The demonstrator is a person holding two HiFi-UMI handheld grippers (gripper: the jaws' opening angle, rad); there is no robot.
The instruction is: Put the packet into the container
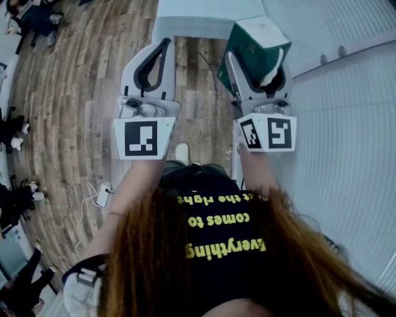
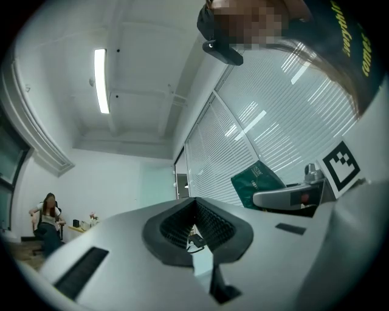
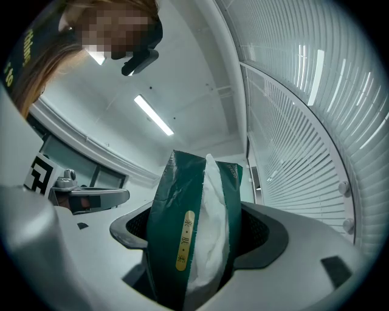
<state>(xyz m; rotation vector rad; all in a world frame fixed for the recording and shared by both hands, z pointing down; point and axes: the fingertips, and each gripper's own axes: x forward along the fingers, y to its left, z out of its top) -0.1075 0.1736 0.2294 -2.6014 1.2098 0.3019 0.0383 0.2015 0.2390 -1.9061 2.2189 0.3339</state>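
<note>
The packet [image 1: 257, 43] is dark green with white tissue showing at its opening. My right gripper [image 1: 258, 69] is shut on it and holds it up in front of me. In the right gripper view the packet [image 3: 182, 225] stands upright between the dark pads [image 3: 258, 234], filling the gap. My left gripper [image 1: 164, 44] is beside it on the left, shut with nothing in it; its pads [image 2: 213, 222] meet at the tip. From the left gripper view the packet [image 2: 258, 181] shows off to the right. No container shows in any view.
Below me is a wooden floor [image 1: 80, 105] with a white power strip and cable [image 1: 99, 195]. A pale surface [image 1: 204, 18] lies ahead at the top, and white blinds [image 1: 346, 124] run along the right. People sit at the far left [image 1: 12, 133].
</note>
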